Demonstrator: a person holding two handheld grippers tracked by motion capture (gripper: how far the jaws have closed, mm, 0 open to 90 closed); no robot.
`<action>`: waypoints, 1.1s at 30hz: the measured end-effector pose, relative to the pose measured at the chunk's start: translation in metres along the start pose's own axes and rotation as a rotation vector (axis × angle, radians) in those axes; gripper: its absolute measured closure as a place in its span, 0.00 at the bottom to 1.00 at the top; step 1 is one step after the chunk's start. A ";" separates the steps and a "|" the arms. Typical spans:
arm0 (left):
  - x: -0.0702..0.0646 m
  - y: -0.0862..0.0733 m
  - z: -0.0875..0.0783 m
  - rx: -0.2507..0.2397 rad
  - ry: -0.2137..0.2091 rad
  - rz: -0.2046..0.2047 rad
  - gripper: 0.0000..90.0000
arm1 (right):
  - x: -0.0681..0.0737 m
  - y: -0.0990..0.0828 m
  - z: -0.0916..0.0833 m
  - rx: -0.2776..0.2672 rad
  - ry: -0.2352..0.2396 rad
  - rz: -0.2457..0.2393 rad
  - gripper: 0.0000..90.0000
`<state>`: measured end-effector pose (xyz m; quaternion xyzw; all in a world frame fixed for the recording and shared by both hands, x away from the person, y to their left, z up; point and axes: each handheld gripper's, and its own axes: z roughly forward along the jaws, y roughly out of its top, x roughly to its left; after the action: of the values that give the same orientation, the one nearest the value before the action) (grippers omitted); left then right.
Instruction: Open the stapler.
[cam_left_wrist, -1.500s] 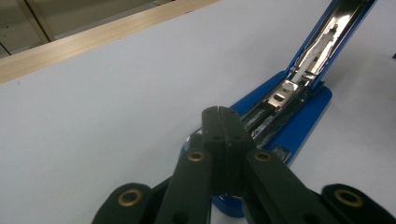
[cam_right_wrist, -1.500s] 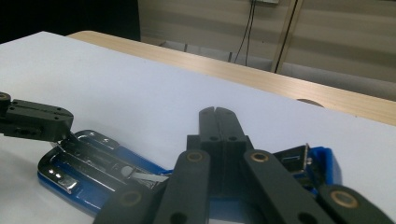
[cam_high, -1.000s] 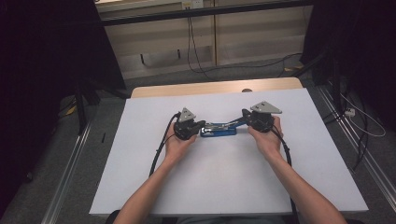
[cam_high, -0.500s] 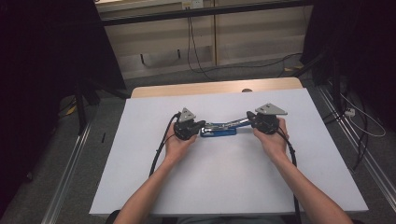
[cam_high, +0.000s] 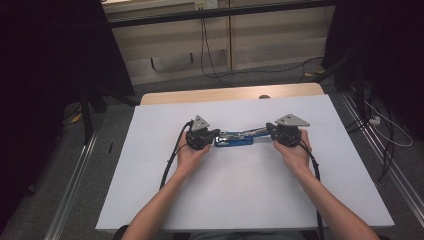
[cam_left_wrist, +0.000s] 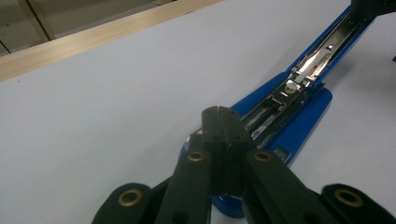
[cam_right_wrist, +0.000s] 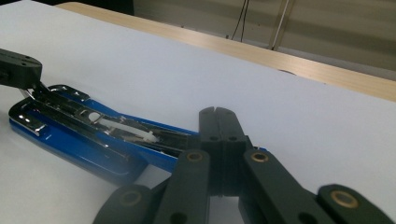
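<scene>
High view: a blue stapler (cam_high: 234, 138) lies near the middle of the white table (cam_high: 150, 195), between the two grippers, its long axis running left to right across the sheet. It is swung open: the base sits flat by the left gripper (cam_high: 212, 135), and the top arm (cam_high: 256, 132) rises at a shallow slant toward the right gripper (cam_high: 272, 131).

Left gripper view: jaws pressed together with no gap, tips resting at or just over the near end of the stapler's base (cam_left_wrist: 299, 130); contact looks likely, but I cannot tell for certain. The staple channel (cam_left_wrist: 308, 65) lies exposed and points away toward the far gripper.

Right gripper view: jaws likewise closed together, tips at the raised end of the top arm (cam_right_wrist: 161, 158); whether they pinch it or only prop it from beside is hidden behind the jaws.

Step in hand, as I judge it: opening or holding open the stapler, the left steadying the base and the right bearing the arm.

Next move calls for keeping the base pinned flat while the arm is swung about the hinge, without letting the base skid.
</scene>
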<state>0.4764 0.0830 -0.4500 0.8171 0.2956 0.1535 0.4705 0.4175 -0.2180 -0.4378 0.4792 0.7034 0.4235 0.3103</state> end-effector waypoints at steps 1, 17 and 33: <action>0.000 0.000 0.000 0.000 -0.001 0.000 1.00 | -0.001 -0.001 0.000 0.006 0.001 -0.001 1.00; 0.000 0.000 0.000 0.002 0.001 -0.002 1.00 | -0.003 -0.005 0.002 0.035 0.017 0.015 1.00; -0.001 0.004 -0.003 -0.023 -0.018 -0.012 1.00 | -0.006 -0.007 0.003 0.041 0.039 0.038 1.00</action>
<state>0.4754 0.0824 -0.4449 0.8110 0.2946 0.1469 0.4836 0.4192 -0.2237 -0.4457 0.4902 0.7085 0.4241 0.2789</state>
